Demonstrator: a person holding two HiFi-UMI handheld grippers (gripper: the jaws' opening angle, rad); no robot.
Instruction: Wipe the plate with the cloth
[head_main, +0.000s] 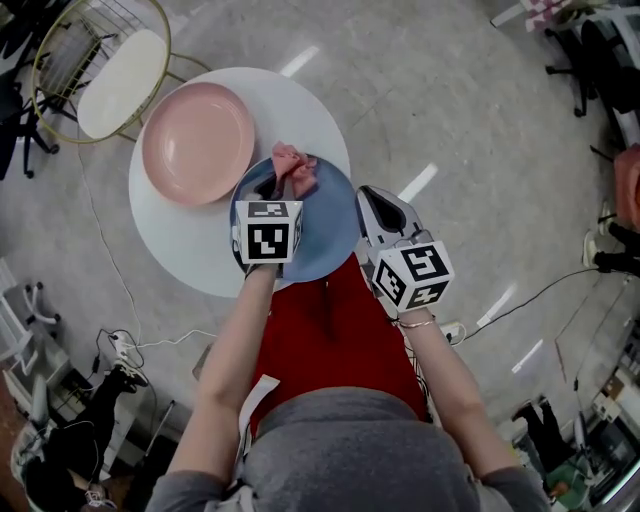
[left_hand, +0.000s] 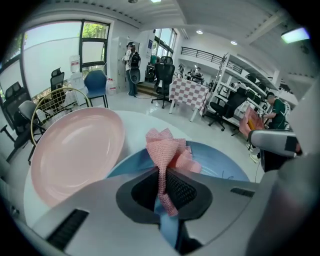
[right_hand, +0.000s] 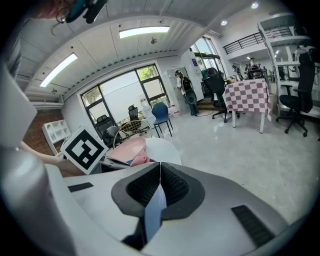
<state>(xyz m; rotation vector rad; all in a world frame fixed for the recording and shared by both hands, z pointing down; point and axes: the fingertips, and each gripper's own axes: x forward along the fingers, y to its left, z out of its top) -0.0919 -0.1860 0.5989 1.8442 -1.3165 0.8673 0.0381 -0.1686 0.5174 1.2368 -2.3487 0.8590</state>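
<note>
left gripper view: my left gripper (left_hand: 165, 192) has its jaws shut tight on the pink mesh cloth (left_hand: 166, 149), which bunches up over the round blue plate (left_hand: 222, 162) at the near edge of the round white desk (head_main: 190, 245). my right gripper (right_hand: 159, 187) has its jaws closed on the plate's thin rim. the cloth looks soft, light and floppy, so i pinch it low. the plate seems stiff, slick and breakable, best held by its edge.

An open, lab-like workroom: black rolling office chairs (left_hand: 164, 80) and a checked-cloth table (left_hand: 189, 94) at upper centre, white metal shelving racks (left_hand: 240, 75) at right, ceiling strip lights (right_hand: 144, 32), and cables (head_main: 160, 342) across the polished grey floor (head_main: 450, 100).
</note>
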